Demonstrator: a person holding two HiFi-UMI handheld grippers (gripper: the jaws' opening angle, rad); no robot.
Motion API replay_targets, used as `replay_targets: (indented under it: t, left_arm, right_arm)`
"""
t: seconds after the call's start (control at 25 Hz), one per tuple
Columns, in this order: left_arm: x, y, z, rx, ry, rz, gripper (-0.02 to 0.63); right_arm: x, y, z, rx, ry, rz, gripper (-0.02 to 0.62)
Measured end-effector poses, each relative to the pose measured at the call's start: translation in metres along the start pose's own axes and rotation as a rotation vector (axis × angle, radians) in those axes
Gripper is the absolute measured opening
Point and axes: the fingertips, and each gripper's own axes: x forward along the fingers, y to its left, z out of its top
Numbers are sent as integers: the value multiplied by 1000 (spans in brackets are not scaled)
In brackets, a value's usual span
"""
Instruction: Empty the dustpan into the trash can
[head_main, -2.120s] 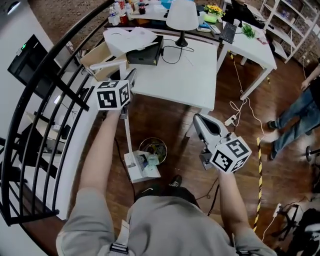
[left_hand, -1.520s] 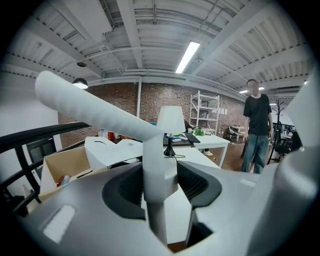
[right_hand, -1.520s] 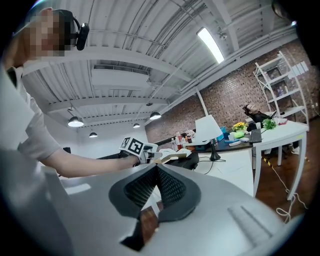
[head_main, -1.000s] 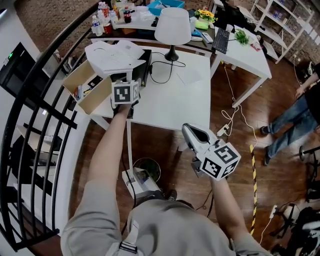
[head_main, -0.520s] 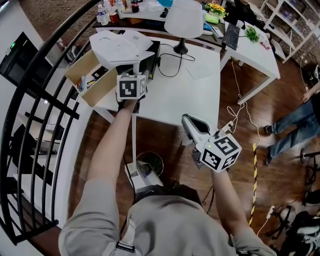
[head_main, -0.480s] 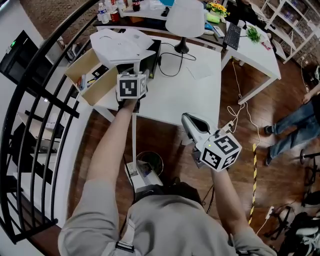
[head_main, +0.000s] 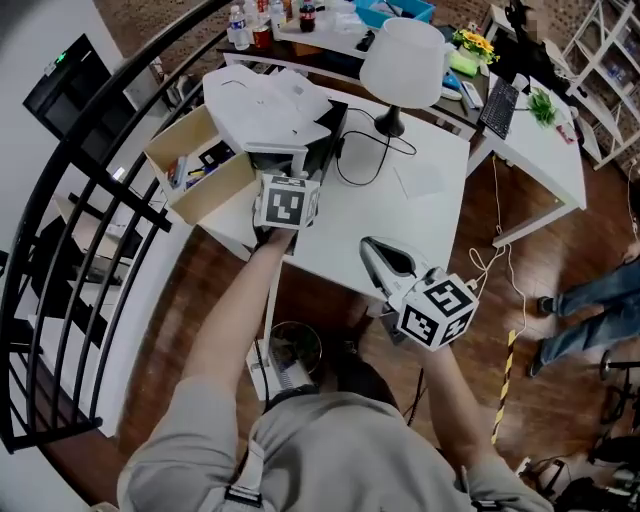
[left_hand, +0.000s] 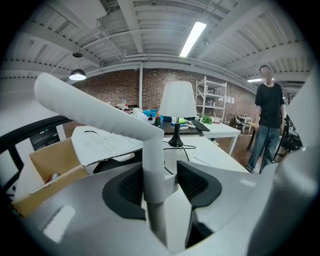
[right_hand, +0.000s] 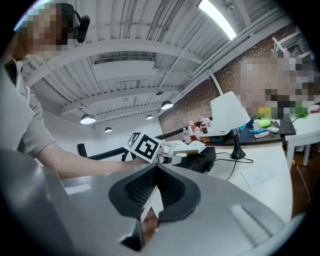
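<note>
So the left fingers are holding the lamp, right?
No. The left fingers are holding the white handle, not the lamp, which stands apart behind it. The left gripper view shows this.

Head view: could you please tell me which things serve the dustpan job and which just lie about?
Job: dustpan, dustpan handle in left gripper, trash can.
Lying about: lamp, cardboard box, bottles, keyboard.

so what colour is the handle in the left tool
The handle is plain white, clearest in the left gripper view.
</note>
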Motion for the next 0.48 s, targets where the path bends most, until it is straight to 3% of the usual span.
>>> replay_targets:
  t: [0.2, 0.48]
  left_arm:
    - [-9, -1, 11, 47, 9, 110, 195]
    - [-22, -14, 15, 96, 12, 186, 198]
  right_arm:
    - [15, -24, 15, 34, -11, 65, 0]
    - [24, -30, 14, 56, -4, 136, 0]
